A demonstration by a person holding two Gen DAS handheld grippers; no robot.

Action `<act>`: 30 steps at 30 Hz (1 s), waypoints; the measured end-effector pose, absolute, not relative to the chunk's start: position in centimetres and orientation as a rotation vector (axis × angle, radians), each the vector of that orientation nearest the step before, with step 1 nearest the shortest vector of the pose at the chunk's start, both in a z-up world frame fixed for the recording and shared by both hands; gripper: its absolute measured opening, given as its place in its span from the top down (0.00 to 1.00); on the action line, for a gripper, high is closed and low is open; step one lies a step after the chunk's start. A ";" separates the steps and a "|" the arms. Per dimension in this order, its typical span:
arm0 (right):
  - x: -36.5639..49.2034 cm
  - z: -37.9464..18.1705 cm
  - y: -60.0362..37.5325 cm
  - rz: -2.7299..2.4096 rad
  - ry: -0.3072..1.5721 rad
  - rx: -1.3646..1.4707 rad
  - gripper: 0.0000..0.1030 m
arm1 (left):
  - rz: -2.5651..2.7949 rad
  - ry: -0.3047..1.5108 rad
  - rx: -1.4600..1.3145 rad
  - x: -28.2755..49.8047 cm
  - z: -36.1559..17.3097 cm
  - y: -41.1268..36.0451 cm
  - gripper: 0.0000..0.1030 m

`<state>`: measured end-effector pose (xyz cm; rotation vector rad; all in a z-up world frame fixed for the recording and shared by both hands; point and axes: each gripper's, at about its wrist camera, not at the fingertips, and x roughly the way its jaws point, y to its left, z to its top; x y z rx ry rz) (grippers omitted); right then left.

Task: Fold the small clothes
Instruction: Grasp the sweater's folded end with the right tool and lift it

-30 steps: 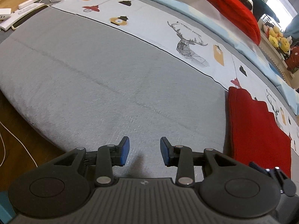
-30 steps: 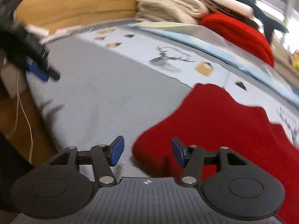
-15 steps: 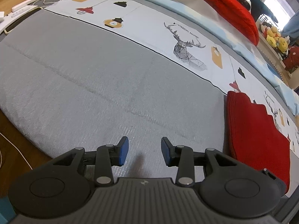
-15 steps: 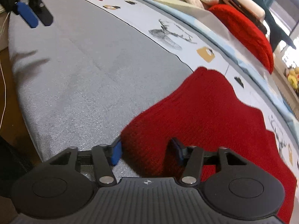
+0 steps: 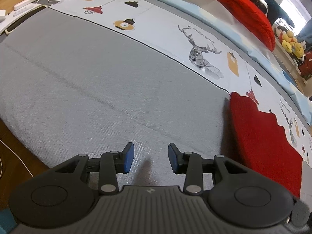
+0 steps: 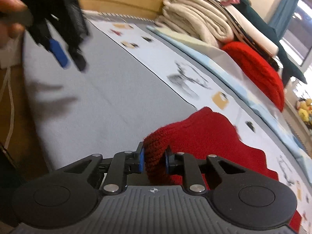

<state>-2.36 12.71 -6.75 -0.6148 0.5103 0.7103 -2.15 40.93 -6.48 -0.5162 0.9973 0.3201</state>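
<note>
Only my right wrist view shows the grip itself: a bunched fold at the near corner of the red knit garment (image 6: 212, 136) sits between the blue pads of my right gripper (image 6: 154, 160), whose jaws are closing on it, the pads already pressing the wool, and the corner is raised off the grey mattress (image 6: 109, 101). My left wrist view shows what that one hides, the garment (image 5: 261, 142) lying flat at the right, its far edge over the printed sheet (image 5: 175, 31). In the right view my left gripper (image 6: 67, 58) hangs blurred at upper left above the mattress, a hand (image 6: 8, 3) holding it, fingers pointing steeply down. From its own camera my left gripper (image 5: 150, 158) stands partly open, nothing between its pads, over bare grey cloth well apart from the garment.
</note>
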 end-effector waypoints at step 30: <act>-0.5 -5.6 -29.0 -0.122 0.866 0.496 0.81 | -0.062 1.007 -0.266 9.0 -4.0 15.0 0.59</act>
